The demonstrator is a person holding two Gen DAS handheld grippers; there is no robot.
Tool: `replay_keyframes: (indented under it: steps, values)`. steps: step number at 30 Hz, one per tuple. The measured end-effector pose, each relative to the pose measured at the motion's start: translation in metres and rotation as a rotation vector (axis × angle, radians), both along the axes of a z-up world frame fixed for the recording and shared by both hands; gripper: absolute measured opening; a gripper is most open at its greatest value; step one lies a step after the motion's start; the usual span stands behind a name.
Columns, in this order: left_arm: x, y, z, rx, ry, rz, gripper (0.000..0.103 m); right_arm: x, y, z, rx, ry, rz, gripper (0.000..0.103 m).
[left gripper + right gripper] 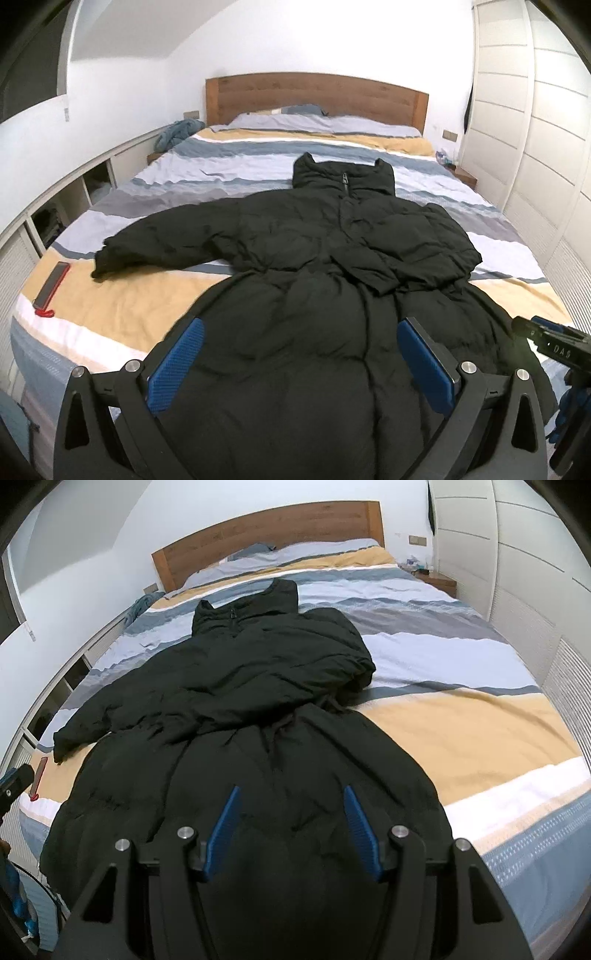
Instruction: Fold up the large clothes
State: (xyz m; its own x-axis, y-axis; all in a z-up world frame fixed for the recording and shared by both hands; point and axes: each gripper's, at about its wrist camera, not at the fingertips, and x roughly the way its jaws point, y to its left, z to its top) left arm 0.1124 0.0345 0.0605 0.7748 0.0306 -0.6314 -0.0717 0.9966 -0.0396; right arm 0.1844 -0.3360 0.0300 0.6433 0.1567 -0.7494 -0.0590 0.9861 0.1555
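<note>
My left gripper (pixel 301 354) and right gripper (pixel 291 827) gape wide at bottom centre. The black puffer coat (pixel 332 258) fills mid-frame on the striped bed (pixel 221 162).

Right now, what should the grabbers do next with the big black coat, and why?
Probably move the left gripper to the left sleeve and fold it across the coat. That sleeve lies stretched out on the bed, while the right sleeve is already folded in. Both grippers are open and hold nothing.
</note>
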Motion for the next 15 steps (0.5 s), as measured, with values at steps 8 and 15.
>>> replay_keyframes:
  steps: [8, 15]
  values:
    - [-0.04, 0.033, 0.016, 0.003, -0.047, 0.048, 0.102, -0.022, 0.037, 0.026, -0.016, -0.051, 0.033, 0.057]
    - [-0.062, 0.057, 0.027, 0.004, -0.095, 0.1, 0.102, -0.032, 0.063, 0.051, -0.033, -0.102, 0.059, 0.057]
